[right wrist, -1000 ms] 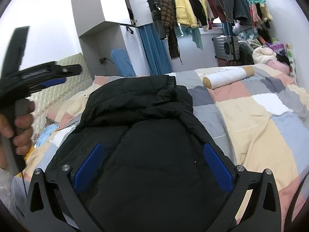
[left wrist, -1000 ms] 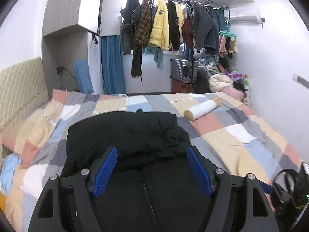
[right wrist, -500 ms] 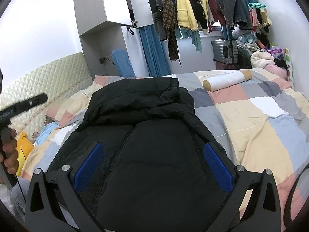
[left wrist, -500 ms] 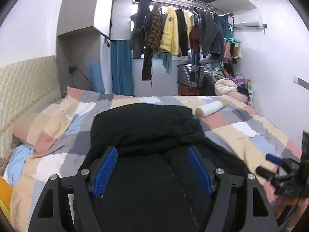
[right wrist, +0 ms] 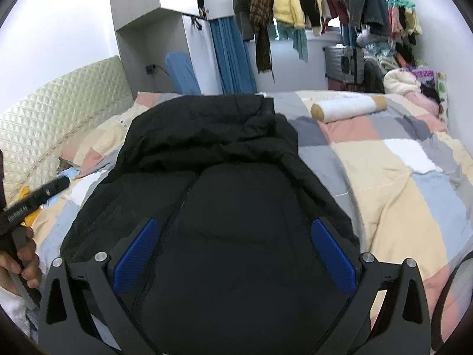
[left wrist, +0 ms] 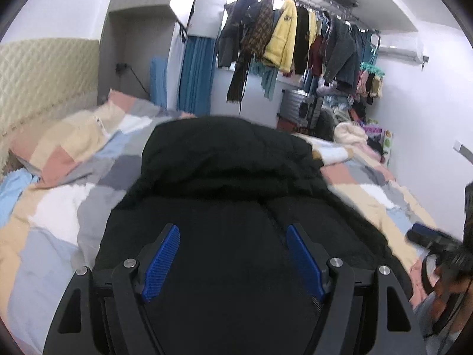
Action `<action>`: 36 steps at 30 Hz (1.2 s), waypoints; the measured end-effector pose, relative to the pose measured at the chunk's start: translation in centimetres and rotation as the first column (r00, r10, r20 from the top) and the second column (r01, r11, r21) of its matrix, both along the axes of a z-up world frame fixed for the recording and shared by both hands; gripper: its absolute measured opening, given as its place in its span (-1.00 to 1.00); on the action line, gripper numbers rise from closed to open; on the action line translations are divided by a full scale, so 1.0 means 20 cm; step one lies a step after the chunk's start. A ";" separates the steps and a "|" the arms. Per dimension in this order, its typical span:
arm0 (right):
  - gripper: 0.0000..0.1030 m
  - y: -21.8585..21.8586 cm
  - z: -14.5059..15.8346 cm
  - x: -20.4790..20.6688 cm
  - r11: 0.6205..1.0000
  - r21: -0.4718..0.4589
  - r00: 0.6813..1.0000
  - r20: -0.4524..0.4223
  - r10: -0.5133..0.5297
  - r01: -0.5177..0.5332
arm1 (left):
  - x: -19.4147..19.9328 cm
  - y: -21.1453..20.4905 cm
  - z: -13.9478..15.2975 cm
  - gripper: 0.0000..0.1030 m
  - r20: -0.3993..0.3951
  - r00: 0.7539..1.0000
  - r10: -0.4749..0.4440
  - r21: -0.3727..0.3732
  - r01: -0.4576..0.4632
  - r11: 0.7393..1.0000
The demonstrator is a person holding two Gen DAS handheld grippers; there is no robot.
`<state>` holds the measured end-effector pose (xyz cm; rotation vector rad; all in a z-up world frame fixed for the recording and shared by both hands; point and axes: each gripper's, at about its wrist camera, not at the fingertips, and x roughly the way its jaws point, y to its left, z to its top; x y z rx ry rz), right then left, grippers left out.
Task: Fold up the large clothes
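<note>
A black padded jacket [right wrist: 230, 195] lies spread on the patchwork bed [right wrist: 399, 183], hood toward the far edge. The left gripper [left wrist: 233, 236] and right gripper [right wrist: 233, 230] hover over it, jaws apart and empty. Only the right wrist view shows the white bolster [right wrist: 348, 108] near the bed's far edge; the left view is blurred.
</note>
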<state>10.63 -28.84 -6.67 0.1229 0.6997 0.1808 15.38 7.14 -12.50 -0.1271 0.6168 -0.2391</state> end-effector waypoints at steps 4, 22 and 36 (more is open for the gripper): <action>0.99 -0.09 0.02 0.09 0.993 0.106 0.997 -0.049 0.064 -0.059 | 0.04 0.04 -0.07 0.45 -0.048 0.998 0.032 0.019 -0.032 0.999; 0.99 -0.84 -0.48 0.37 0.875 0.340 0.830 -0.546 -0.116 0.346 | 0.13 0.27 -0.13 0.45 -0.173 0.983 0.061 -0.157 -0.089 0.984; 1.00 -0.68 -0.44 0.37 0.798 0.549 0.872 -0.485 0.063 0.248 | 0.29 0.67 -0.32 0.45 -0.471 0.867 0.160 -0.230 -0.297 0.927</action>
